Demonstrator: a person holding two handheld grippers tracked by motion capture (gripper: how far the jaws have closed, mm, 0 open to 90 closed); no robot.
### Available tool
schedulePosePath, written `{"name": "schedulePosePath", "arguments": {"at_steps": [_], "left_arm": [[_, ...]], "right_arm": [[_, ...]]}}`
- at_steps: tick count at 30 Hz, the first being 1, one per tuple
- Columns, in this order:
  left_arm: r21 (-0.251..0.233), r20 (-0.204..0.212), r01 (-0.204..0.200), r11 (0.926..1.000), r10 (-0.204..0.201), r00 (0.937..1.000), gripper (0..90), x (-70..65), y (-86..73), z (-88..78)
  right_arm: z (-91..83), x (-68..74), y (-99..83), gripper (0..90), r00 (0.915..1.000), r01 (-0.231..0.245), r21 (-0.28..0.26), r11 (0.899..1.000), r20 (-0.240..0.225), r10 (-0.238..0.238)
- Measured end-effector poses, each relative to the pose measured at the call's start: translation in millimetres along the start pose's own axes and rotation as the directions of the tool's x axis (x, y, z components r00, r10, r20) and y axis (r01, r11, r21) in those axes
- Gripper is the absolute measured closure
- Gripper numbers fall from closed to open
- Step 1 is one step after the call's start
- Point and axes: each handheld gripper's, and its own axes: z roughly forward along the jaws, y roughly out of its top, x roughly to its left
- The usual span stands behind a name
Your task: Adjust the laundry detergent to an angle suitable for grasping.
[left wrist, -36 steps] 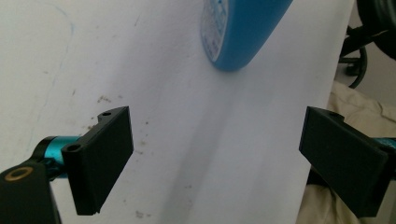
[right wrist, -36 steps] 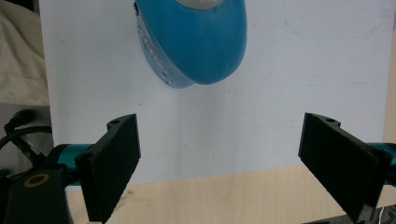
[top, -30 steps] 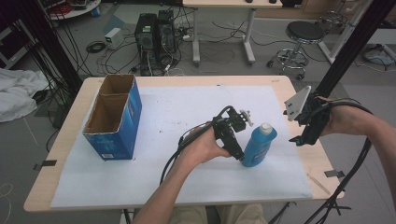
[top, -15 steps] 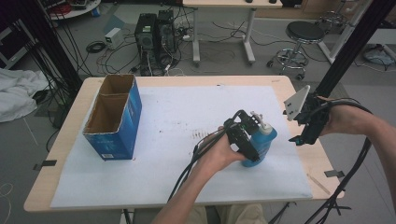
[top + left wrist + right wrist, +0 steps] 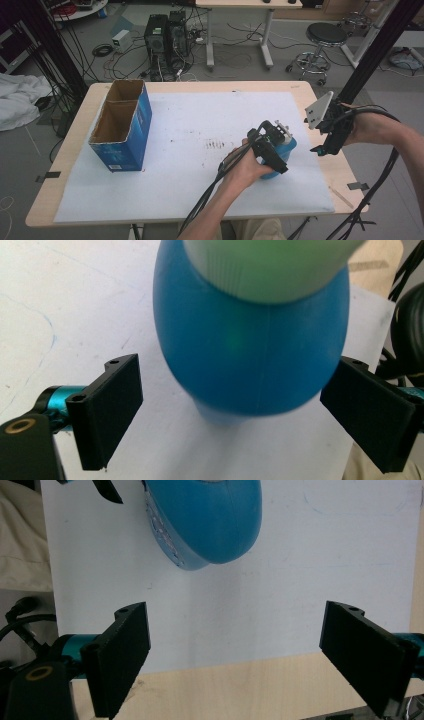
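While the blue bottle [image 5: 284, 150] is seen lying on the white sheet [image 5: 190, 150] at the right-hand part of the surface [image 5: 65, 155], the left gripper [image 5: 270, 147] is held right over it, and its jaws are spread wide on either side of the bottle's rounded body (no contact is seen on either pad in the left gripper view, where the blue bottle [image 5: 250, 340] is framed between them with a gap at each side). A pale cap [image 5: 270, 265] is seen at the top of that view, blurred by closeness. Off to the right, the right gripper [image 5: 325, 142] is held above the surface edge, near the bottle but apart from it; its jaws are spread wide too, with nothing between them but white sheet [image 5: 300, 580] and bare wood. At the far left of the sheet, well apart from all this, an open blue cardboard box [image 5: 122, 125] is stood upright.
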Motion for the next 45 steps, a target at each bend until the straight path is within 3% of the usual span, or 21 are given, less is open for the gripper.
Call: {"name": "schedulePosePath", "arguments": {"at_steps": [11,45], "left_arm": [[-0.048,-0.02,0.011,0.9988,-0.012,0.9997,15.3,-3.0,-2.4,8.9],[-0.1,-0.048,0.0,0.9949,-0.005,0.9988,35.6,-4.9,-5.1,17.0]], "right_arm": [[-0.7,0.4,0.5,11.9,1.0,0.003,0.0,1.0,0.002,-0.003],[1.7,0.5,0.2,12.0,1.0,0.0,0.017,1.0,0.001,0.0]]}}
